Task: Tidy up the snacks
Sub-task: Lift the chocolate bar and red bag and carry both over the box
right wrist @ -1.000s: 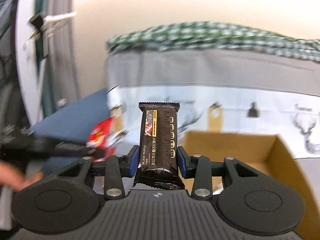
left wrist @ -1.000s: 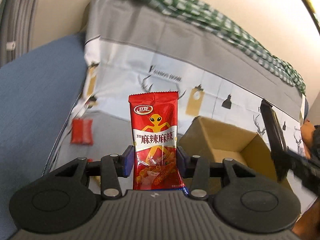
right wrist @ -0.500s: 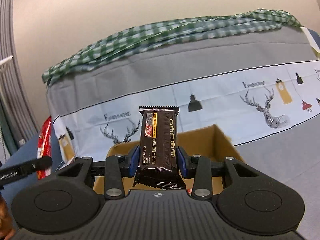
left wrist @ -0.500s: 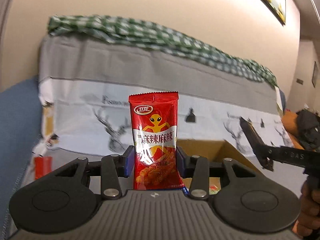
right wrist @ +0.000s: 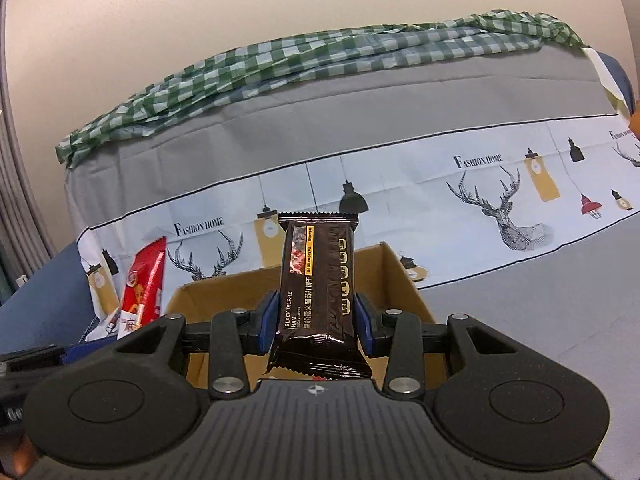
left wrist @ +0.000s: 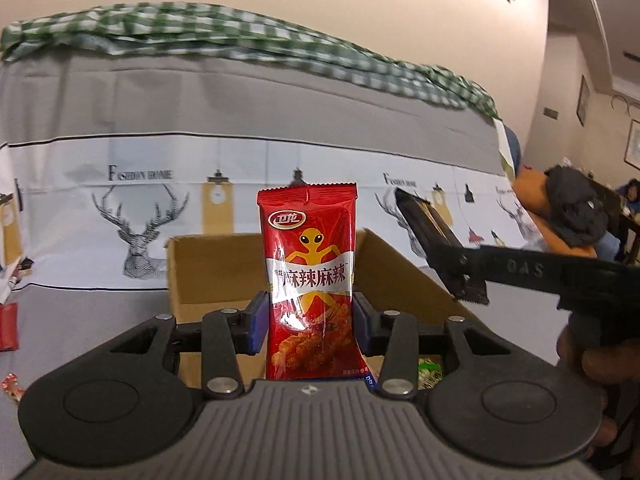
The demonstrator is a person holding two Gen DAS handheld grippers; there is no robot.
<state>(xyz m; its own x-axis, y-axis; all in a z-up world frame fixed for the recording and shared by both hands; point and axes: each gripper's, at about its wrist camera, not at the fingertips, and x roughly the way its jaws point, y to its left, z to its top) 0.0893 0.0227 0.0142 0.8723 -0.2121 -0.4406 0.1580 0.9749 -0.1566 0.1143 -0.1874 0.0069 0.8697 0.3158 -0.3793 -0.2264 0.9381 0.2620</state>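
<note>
My left gripper (left wrist: pixel 307 322) is shut on a red spicy-strip snack packet (left wrist: pixel 308 264), held upright over the near edge of an open cardboard box (left wrist: pixel 208 268). My right gripper (right wrist: pixel 316 322) is shut on a dark brown cracker packet (right wrist: pixel 320 288), held upright in front of the same box (right wrist: pixel 224 296). The right gripper with its dark packet (left wrist: pixel 424 216) shows at the right of the left wrist view. The red packet (right wrist: pixel 144 280) shows at the left of the right wrist view. Some wrappers lie inside the box (left wrist: pixel 430 368).
The box stands on a sofa covered by a grey and white deer-print cloth (left wrist: pixel 136 216). A green checked cloth (right wrist: pixel 320 52) lies along the sofa back. A red packet (left wrist: pixel 8 326) and a small wrapper (left wrist: pixel 12 386) lie on the cloth at the left.
Both grippers have swung toward the box and come nearer to it, each still holding its packet. The box now sits straight ahead in both views.
</note>
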